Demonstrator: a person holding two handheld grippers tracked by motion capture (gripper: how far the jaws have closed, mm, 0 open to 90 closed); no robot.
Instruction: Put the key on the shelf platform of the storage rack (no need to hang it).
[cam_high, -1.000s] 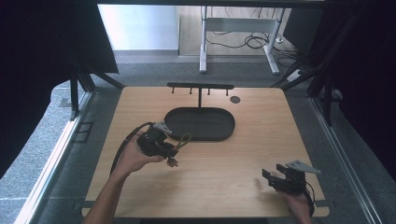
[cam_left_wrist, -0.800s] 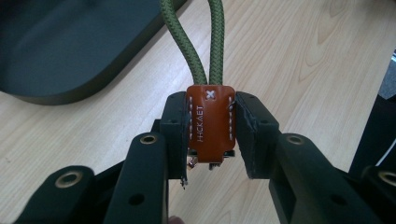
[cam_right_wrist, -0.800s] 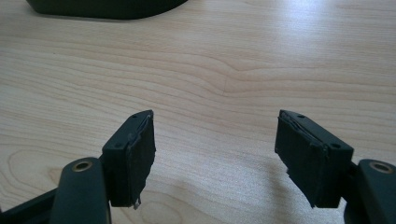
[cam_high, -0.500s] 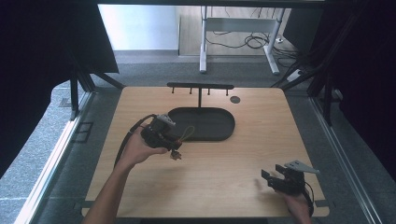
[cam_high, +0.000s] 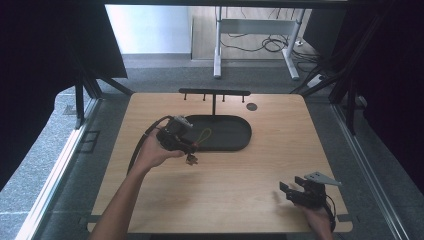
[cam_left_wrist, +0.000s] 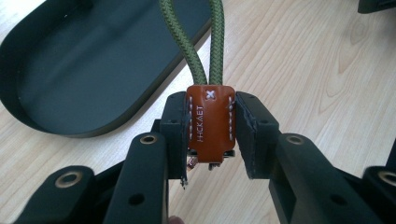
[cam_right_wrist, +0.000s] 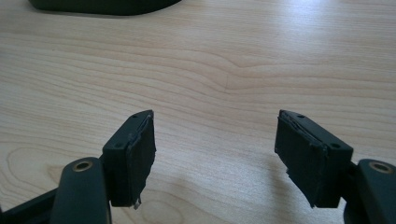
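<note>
My left gripper (cam_left_wrist: 211, 137) is shut on a keychain: a brown leather tab (cam_left_wrist: 210, 121) stamped with letters, from which a green cord loop (cam_left_wrist: 205, 37) rises. In the high view the left gripper (cam_high: 186, 145) hangs over the table just left of the black oval tray (cam_high: 235, 135), with the cord loop (cam_high: 202, 136) reaching over the tray's left end and a small metal piece (cam_high: 191, 160) dangling below. My right gripper (cam_high: 290, 192) rests low near the table's front right corner. In the right gripper view it (cam_right_wrist: 215, 154) stands open over bare wood.
A black rack with several pegs (cam_high: 215, 93) stands behind the tray at the table's far edge. A small dark round disc (cam_high: 251, 106) is set in the table to its right. The tray's edge (cam_right_wrist: 102, 7) shows far ahead of the right gripper.
My left gripper has lifted and moved toward the tray with the keychain in it. The right gripper has stayed in place.
</note>
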